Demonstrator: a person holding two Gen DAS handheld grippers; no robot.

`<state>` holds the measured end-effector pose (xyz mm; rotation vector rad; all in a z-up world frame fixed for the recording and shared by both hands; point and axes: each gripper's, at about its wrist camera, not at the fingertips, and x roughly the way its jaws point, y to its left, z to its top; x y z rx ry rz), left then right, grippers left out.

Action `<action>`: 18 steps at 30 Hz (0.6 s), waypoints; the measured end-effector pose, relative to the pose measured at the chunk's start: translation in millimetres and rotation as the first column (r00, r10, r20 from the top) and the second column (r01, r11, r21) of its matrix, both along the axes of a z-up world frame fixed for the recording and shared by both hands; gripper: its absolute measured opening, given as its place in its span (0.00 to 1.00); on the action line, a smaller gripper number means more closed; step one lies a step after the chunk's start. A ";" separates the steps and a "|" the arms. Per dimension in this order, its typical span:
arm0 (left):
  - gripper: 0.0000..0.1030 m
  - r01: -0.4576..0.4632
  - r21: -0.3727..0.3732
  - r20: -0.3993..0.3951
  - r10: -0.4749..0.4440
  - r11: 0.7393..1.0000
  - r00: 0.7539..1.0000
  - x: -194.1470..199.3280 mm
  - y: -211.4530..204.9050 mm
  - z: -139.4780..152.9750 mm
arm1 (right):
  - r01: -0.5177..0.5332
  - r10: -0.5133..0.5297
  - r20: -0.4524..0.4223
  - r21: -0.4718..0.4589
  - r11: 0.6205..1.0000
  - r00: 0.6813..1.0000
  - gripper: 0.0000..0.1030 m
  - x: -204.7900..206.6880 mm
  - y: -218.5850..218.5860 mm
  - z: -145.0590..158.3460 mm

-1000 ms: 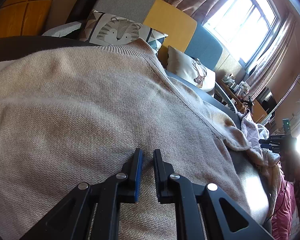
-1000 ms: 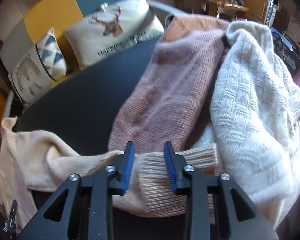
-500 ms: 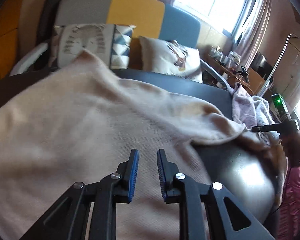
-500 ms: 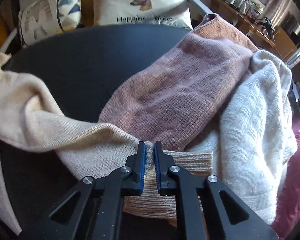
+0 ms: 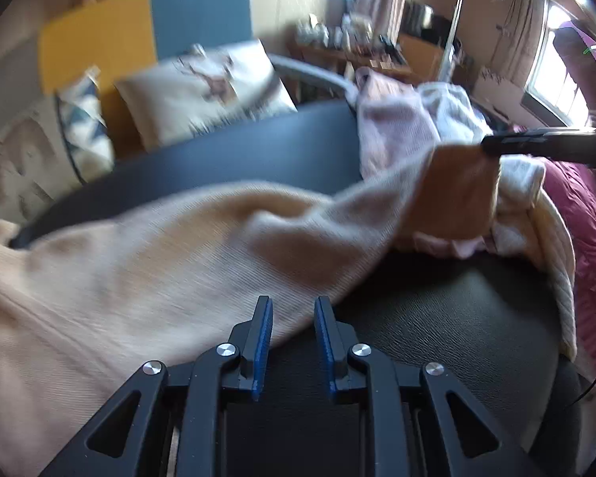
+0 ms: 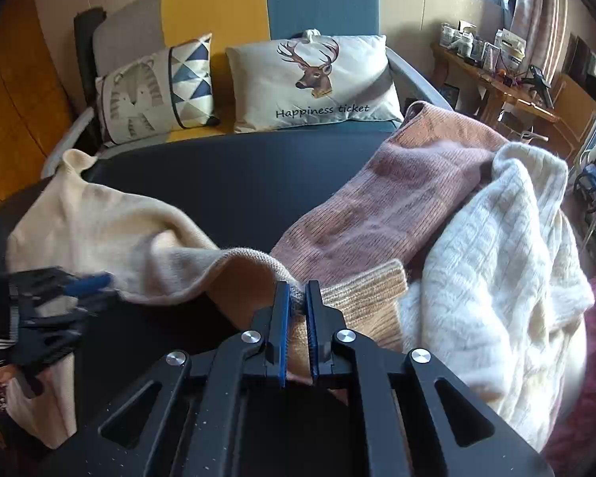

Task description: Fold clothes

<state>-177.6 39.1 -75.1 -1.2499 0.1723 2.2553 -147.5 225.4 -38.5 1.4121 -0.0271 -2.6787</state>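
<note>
A beige knit sweater (image 5: 147, 278) lies spread on the dark round table (image 5: 437, 318), with one sleeve drawn out to the right. My right gripper (image 6: 297, 298) is shut on that sleeve's ribbed cuff (image 6: 361, 294) and holds it raised off the table; in the left wrist view this gripper (image 5: 486, 147) comes in from the right. My left gripper (image 5: 294, 310) hovers over the sweater's edge near the sleeve's base. Its jaws are opening, and the cloth lies below them, not pinched. It shows blurred in the right wrist view (image 6: 79, 286).
A pink-brown sweater (image 6: 397, 206) and a white cable-knit sweater (image 6: 496, 258) are heaped on the table's right side. Behind the table is a sofa with a deer cushion (image 6: 314, 79) and a patterned cushion (image 6: 159, 87). A cluttered wooden shelf (image 6: 496, 79) stands at far right.
My right gripper has shut on the beige cuff and lifted it. My left gripper has swept right across the sweater's body to the sleeve base, and its jaws have widened.
</note>
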 end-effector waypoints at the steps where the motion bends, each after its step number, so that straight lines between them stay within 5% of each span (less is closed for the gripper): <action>1: 0.21 0.012 0.000 0.016 -0.012 1.000 1.000 1.1 0.4 -5.1 | -0.002 0.002 -0.004 -0.012 1.000 1.000 0.08 6.4 -0.2 0.7; 11: 0.21 0.083 -0.134 -0.136 -0.101 0.988 0.985 14.8 7.6 -15.8 | -0.007 0.004 -0.037 -0.089 0.996 0.999 0.08 29.4 -2.8 -5.5; 14: 0.00 0.050 -0.145 -0.149 -0.071 0.988 0.986 13.6 5.0 -14.4 | 0.008 -0.016 -0.072 -0.102 0.995 0.997 0.08 33.9 -1.5 -0.6; 18: 0.00 -0.011 -0.074 -0.177 -0.002 0.997 0.984 14.0 -9.4 -0.7 | -0.002 -0.018 -0.166 -0.117 0.993 0.986 0.01 40.7 0.1 16.8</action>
